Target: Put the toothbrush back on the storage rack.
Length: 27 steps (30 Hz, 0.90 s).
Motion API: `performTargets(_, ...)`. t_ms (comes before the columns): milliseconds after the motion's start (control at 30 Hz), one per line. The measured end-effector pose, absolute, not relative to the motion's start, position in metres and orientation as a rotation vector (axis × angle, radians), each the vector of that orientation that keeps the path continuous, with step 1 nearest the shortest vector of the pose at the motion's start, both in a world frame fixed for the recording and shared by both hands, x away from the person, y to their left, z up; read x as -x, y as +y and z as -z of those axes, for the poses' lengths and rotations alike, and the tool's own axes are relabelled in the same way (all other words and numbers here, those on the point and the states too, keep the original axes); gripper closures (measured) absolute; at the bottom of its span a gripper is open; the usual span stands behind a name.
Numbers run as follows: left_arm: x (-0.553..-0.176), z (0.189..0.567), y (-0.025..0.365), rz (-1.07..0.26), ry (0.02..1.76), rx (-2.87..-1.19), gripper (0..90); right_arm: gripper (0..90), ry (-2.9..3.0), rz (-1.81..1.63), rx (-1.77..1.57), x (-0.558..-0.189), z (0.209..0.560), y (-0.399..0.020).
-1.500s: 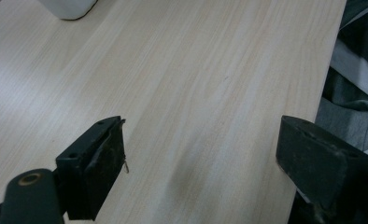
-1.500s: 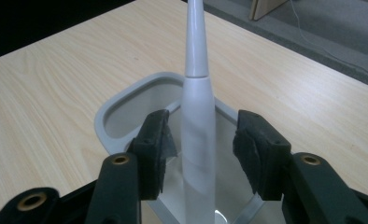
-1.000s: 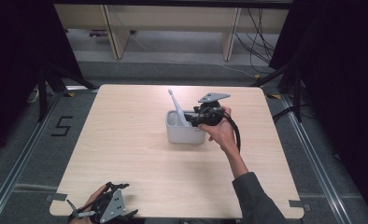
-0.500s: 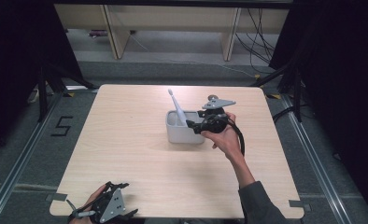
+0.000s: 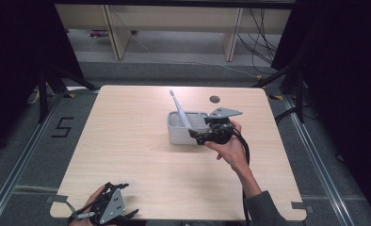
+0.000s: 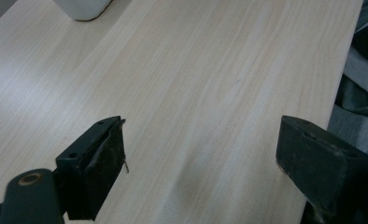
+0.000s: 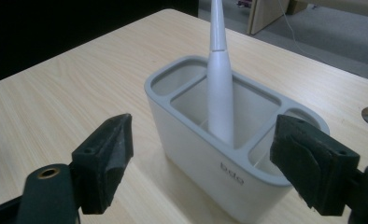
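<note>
White plastic with a grey rim makes up the holder (image 7: 219, 154), and the right gripper view shows what the high view cannot: three compartments, a wide one in the middle and a small one at each end, with faint letters on the front wall. The white toothbrush (image 7: 218, 88) stands in the middle compartment and leans a little; in the high view its thin head (image 5: 172, 94) tilts toward the far left corner of the tabletop (image 5: 136, 155). The holder (image 5: 186, 129) sits a little right of the middle of the tabletop, nearer the far edge than the near one. The right gripper (image 5: 198, 136) is just beside its right end; its jaws have just been opening, they stand wide and nothing is between them. The left gripper (image 5: 127, 215) rests at the near edge close to the near left corner, also wide open and holding nothing. Between the holder and the left and near edges the wood is bare.
</note>
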<state>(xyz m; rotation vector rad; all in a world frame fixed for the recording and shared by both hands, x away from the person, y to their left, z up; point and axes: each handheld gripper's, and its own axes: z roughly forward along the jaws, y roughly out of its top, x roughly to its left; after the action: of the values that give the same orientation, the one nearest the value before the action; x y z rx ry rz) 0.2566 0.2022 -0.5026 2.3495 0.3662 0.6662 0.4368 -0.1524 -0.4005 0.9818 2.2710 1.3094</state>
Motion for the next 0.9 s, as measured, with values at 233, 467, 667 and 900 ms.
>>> performTargets(233, -0.258, 0.501, 0.204, -0.679, 0.402, -2.333, 15.0, 18.7, 2.254, -1.3, -0.995, -0.425, 0.401, -0.16)
performTargets(467, -0.258, 0.501, 0.204, -0.703, 0.401, -2.326, 15.1, 18.2, 2.25, -1.279, -1.004, -0.417, 0.404, -0.165)
performTargets(667, -0.257, 0.502, 0.204, -0.687, 0.418, -2.306, 15.1, 17.8, 2.272, -1.274, -1.023, -0.411, 0.407, -0.165)
performTargets(900, -0.257, 0.501, 0.205, -0.692, 0.413, -2.304, 15.1, 17.0, 2.282, -1.249, -1.014, -0.406, 0.411, -0.167)
